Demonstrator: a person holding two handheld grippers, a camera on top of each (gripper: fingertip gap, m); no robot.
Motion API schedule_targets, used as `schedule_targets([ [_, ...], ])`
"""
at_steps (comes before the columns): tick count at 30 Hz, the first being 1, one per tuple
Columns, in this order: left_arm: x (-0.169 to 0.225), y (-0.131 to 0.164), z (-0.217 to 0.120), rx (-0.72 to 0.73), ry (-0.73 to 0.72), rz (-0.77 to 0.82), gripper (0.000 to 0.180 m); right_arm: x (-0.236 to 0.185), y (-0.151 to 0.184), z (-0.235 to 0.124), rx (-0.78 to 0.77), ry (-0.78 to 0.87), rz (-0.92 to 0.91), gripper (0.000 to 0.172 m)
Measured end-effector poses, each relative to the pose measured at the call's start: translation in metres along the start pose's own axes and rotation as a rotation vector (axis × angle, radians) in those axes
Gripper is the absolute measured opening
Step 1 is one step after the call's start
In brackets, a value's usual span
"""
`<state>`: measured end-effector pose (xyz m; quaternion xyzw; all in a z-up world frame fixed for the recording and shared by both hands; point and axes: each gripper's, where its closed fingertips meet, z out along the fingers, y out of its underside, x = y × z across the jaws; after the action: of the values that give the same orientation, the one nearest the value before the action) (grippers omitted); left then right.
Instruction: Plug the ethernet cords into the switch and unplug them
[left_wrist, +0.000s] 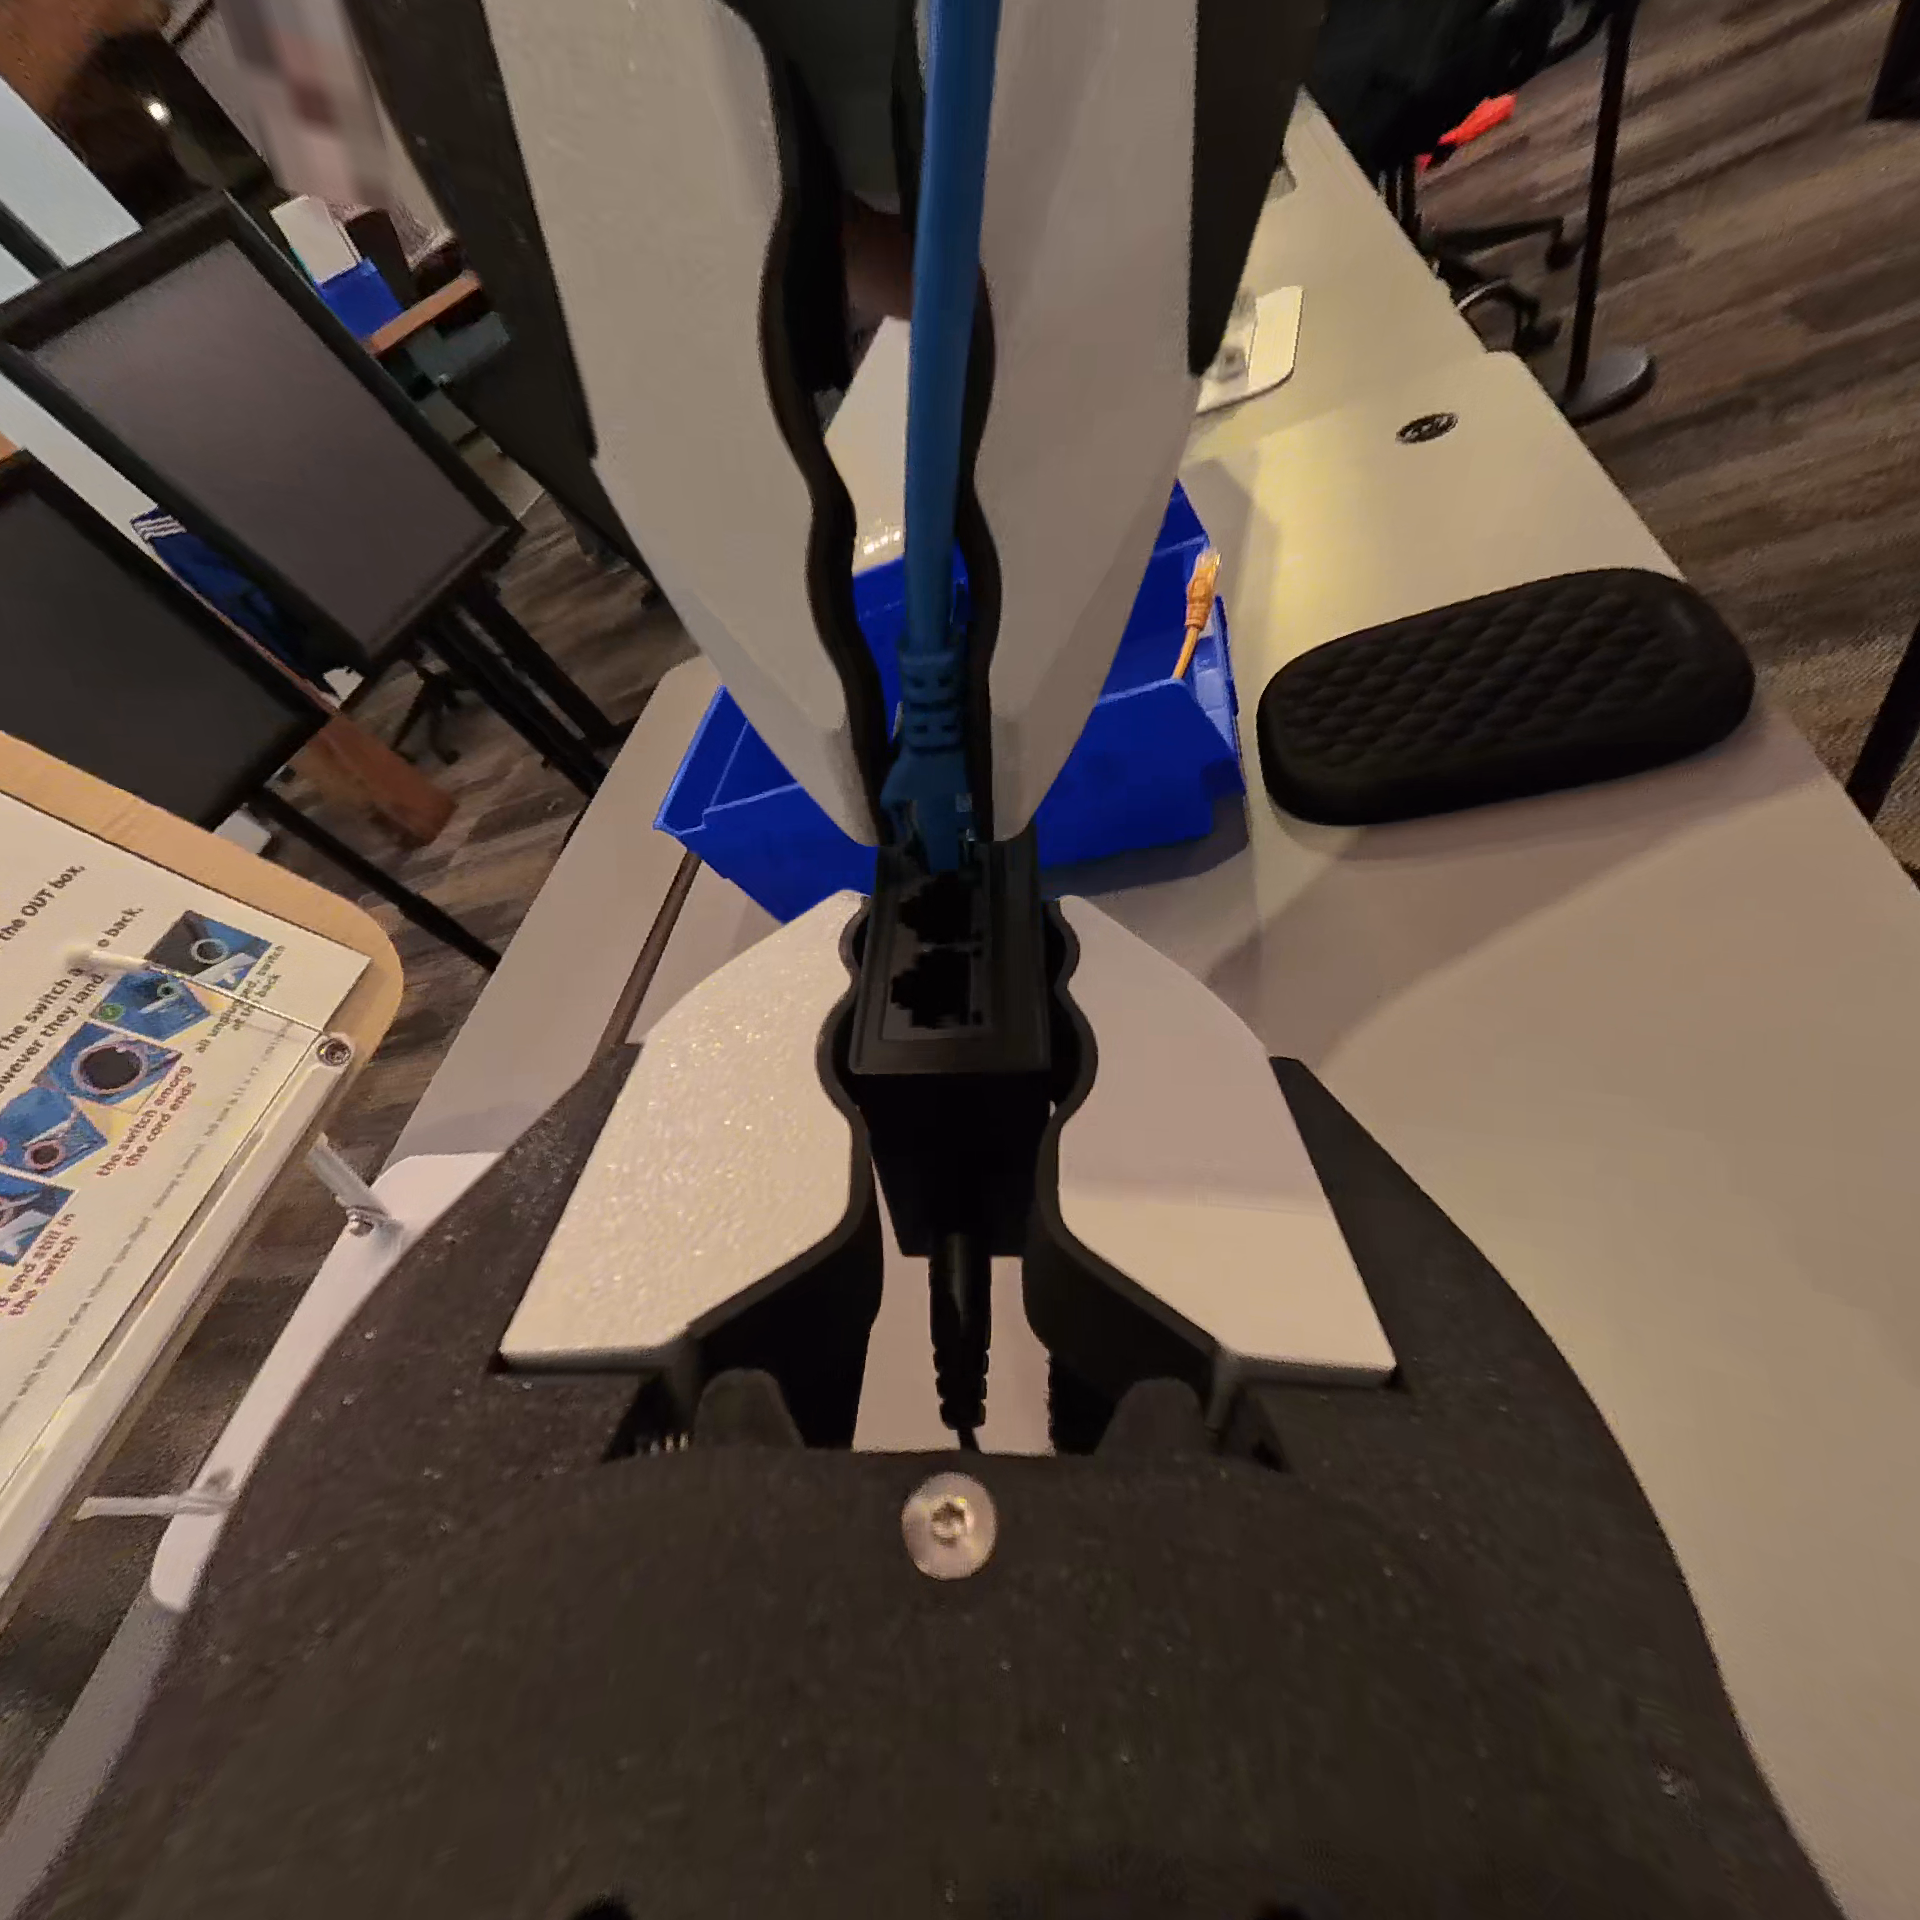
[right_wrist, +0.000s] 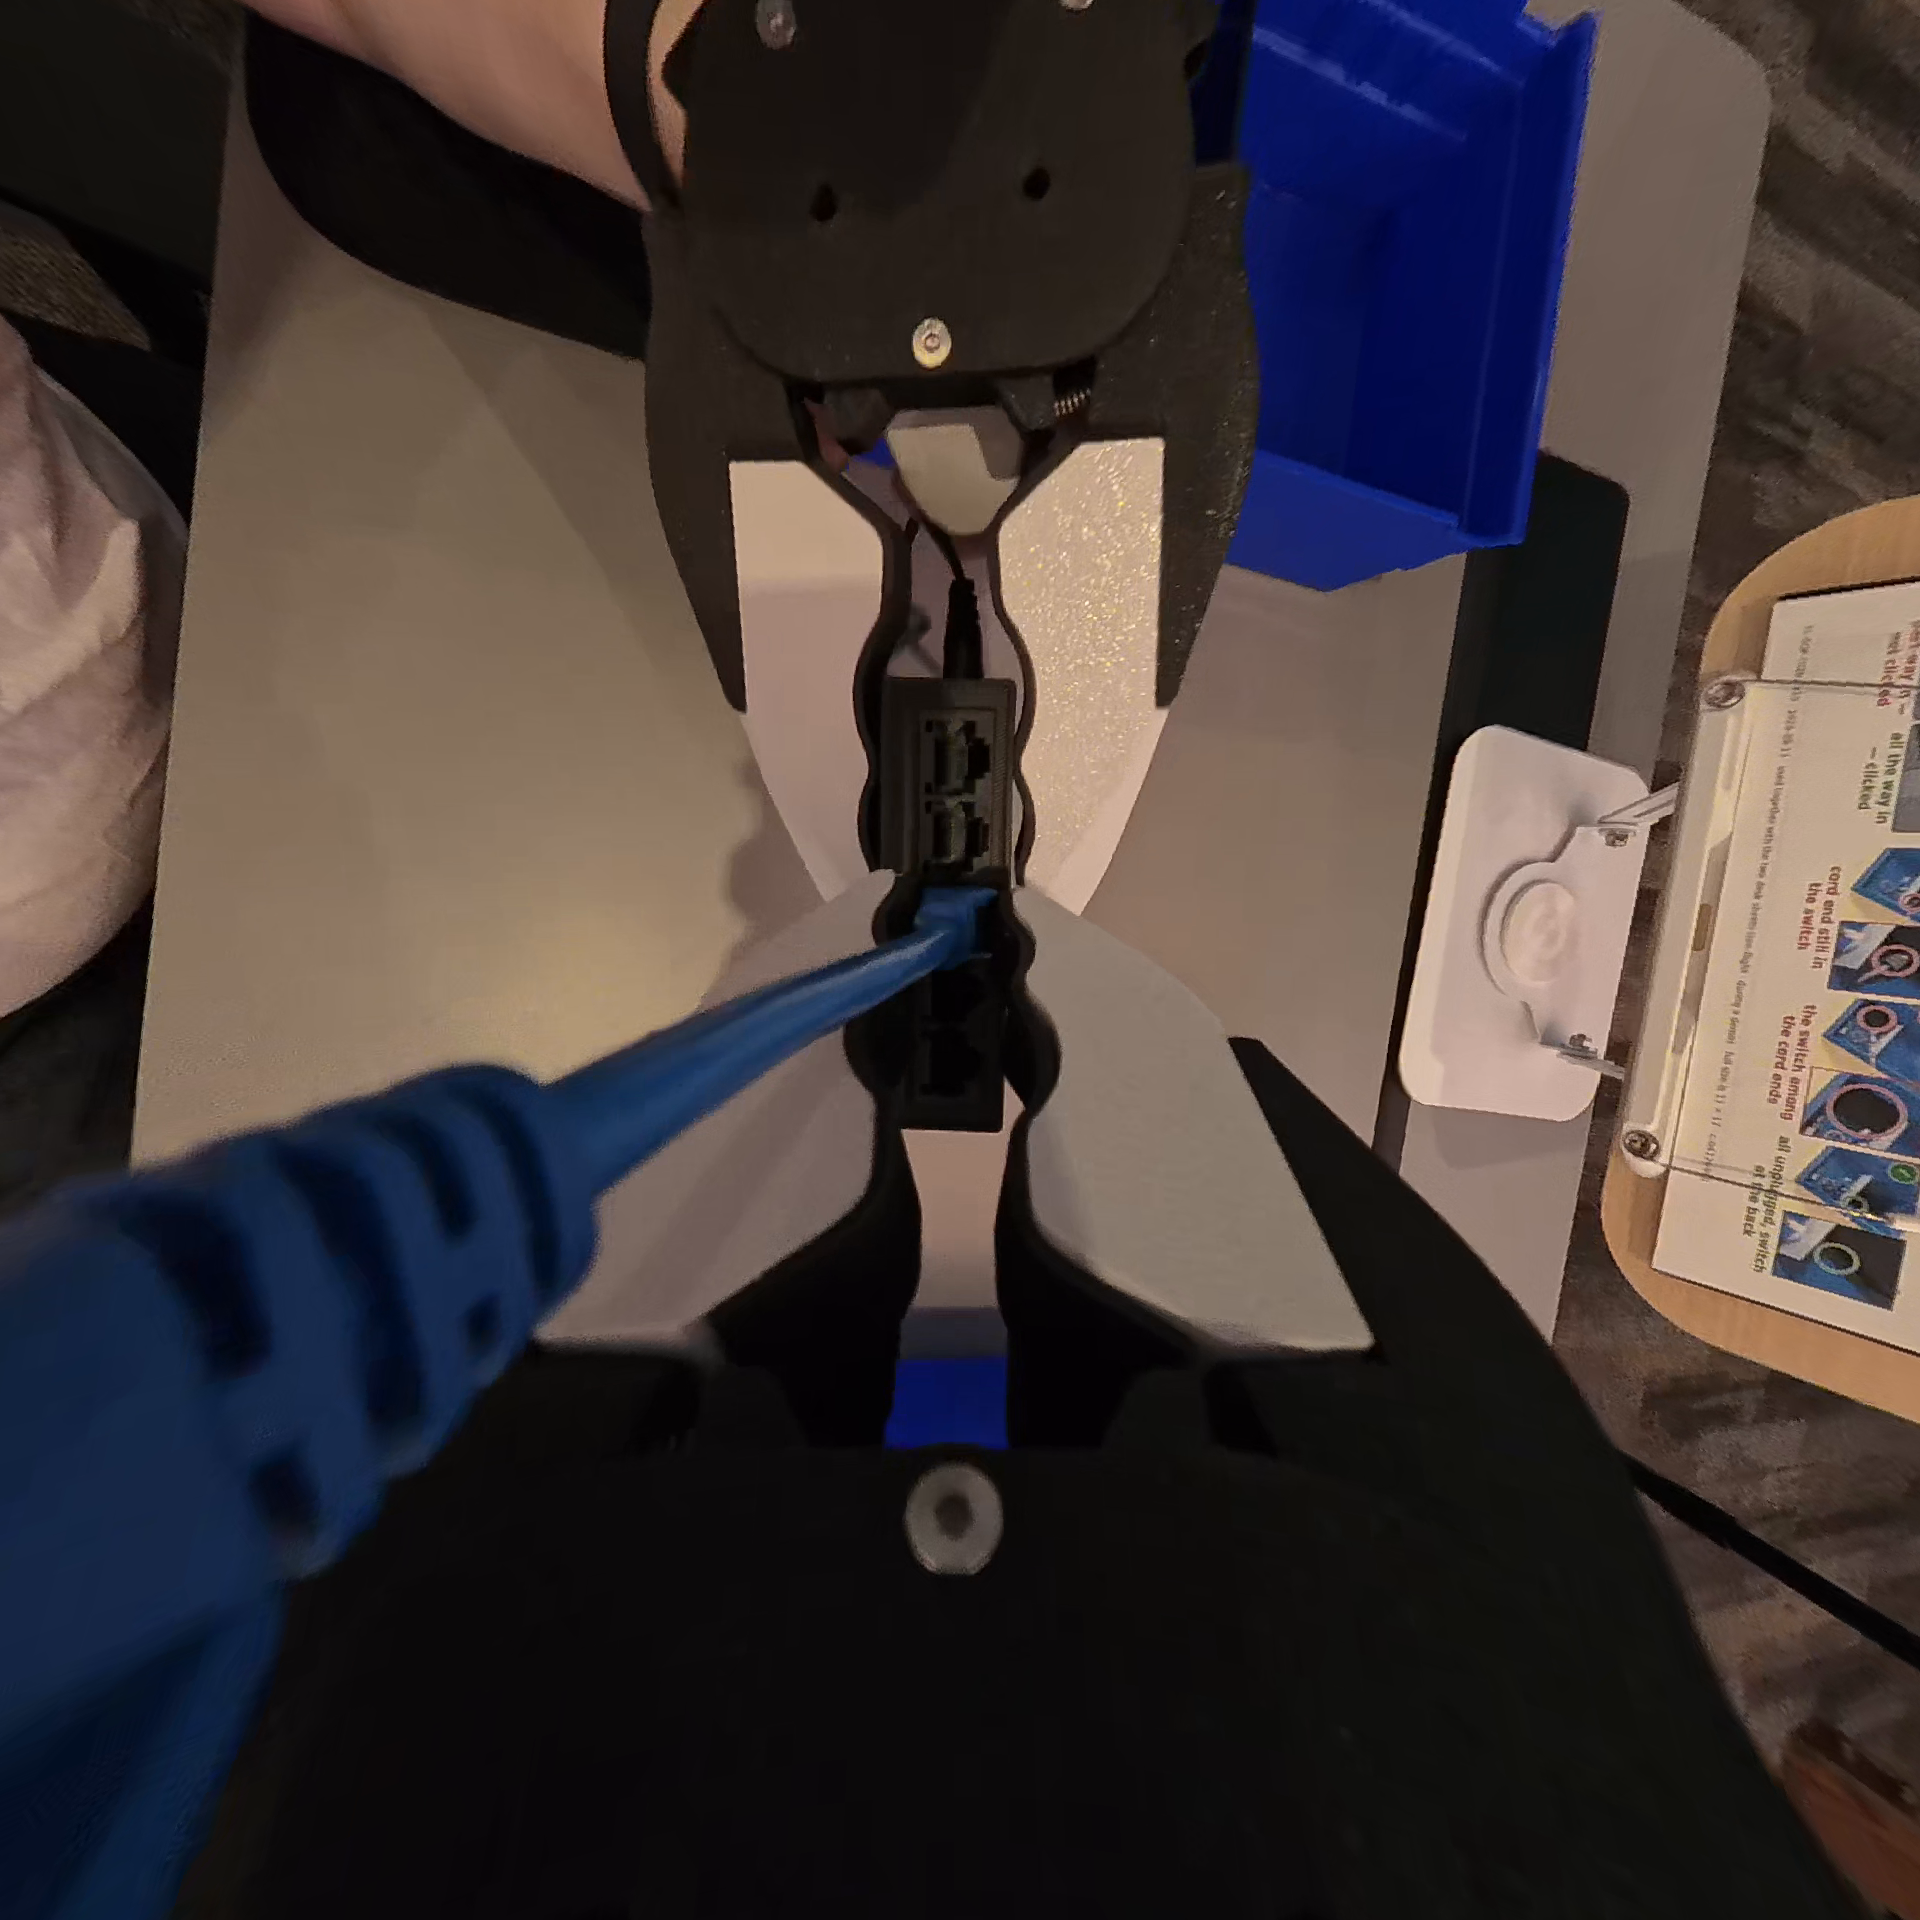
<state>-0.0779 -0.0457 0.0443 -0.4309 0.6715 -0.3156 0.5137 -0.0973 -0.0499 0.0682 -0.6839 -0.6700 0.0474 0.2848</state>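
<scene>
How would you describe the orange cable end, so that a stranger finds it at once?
Find the grey desk and the blue bin on it. At the bin's right wall an orange cable end stands up, the only orange thing there; the other cord is blue.

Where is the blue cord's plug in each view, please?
Left wrist view: the plug is just above centre, between the right gripper's fingers, at the switch's far end.
Right wrist view: the plug is at centre, at this gripper's fingertips, in a middle port.
Shared landmark: the blue bin.
</scene>
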Motion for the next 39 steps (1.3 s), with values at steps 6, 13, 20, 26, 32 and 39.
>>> schedule_targets([
  [6, 0.003, 0.006, 0.006, -0.063, -0.029, 0.007, 0.029, -0.004, 0.006, 0.000, -0.134, -0.028, -0.015, 0.013],
  [13, 0.003, 0.002, 0.004, -0.073, -0.045, 0.009, 0.030, -0.004, -0.001, -0.005, -0.164, -0.015, -0.045, 0.012],
  [20, 0.005, -0.012, -0.011, -0.014, 0.101, -0.178, 0.029, 0.000, -0.017, -0.011, -0.105, -0.101, 0.149, 0.012],
  [26, 0.004, -0.015, -0.020, 0.112, 0.242, -0.260, 0.038, 0.006, -0.026, -0.005, -0.010, -0.191, 0.390, 0.013],
  [32, 0.008, -0.021, -0.009, 0.194, 0.222, -0.243, 0.050, 0.004, -0.028, -0.004, -0.028, -0.234, 0.436, 0.013],
  [39, 0.012, -0.025, -0.005, 0.259, 0.226, -0.228, 0.051, 0.001, -0.026, -0.006, -0.031, -0.229, 0.431, 0.013],
])
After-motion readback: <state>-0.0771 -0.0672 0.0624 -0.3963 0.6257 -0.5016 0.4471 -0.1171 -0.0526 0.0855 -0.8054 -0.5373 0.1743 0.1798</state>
